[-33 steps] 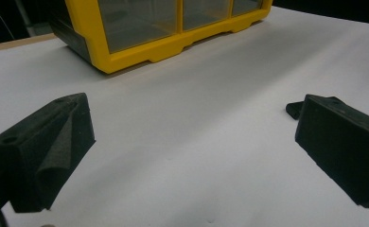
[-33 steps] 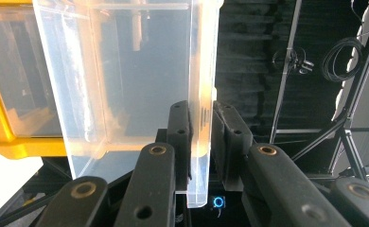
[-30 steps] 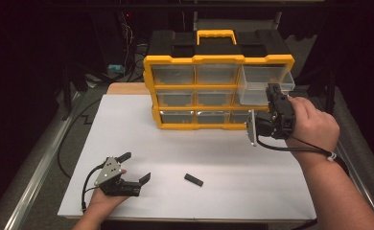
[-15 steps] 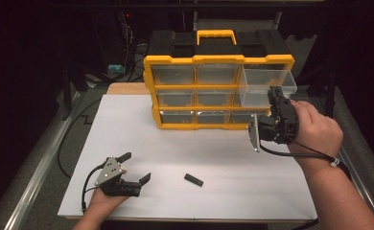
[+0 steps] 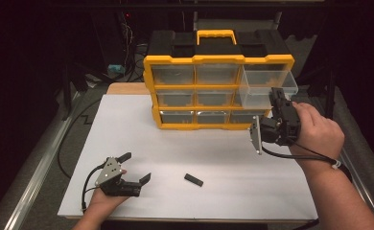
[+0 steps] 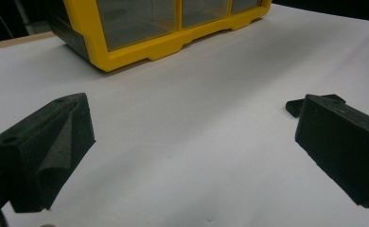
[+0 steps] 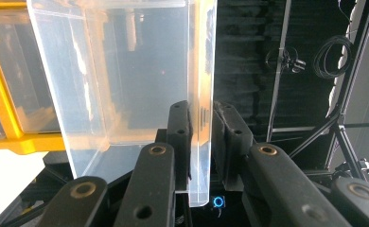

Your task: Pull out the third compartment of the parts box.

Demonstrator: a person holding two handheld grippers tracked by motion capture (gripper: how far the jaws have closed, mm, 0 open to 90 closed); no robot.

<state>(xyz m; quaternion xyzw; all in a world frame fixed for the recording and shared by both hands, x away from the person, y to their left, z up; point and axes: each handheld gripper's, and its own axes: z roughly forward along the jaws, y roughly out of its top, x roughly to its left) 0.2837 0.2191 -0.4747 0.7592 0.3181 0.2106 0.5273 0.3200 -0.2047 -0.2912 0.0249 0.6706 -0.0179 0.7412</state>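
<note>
A yellow and black drawer cabinet [image 5: 199, 62] stands at the back of the white board [image 5: 233, 153]. Its clear top right drawer [image 5: 264, 86] is pulled out. My right gripper [image 5: 277, 96] is shut on that drawer's front wall. In the right gripper view the pads [image 7: 180, 127] of the right gripper [image 7: 201, 123] pinch the clear wall of the drawer [image 7: 126, 71] from both sides. My left gripper [image 5: 135, 167] rests open on the board at the near left. A small black piece [image 5: 193, 179] lies flat to its right, and sits just beyond one jaw [image 6: 294, 106] in the left gripper view.
The cabinet's other drawers are closed, and its yellow base [image 6: 140, 52] fronts the left gripper [image 6: 192, 142]. A metal rail [image 5: 41, 167] runs along the left of the board. Cables and dark stands hang behind and to the right [image 7: 286, 61].
The right hand and the drawer have shifted only slightly toward me. The left gripper lies where it was.
</note>
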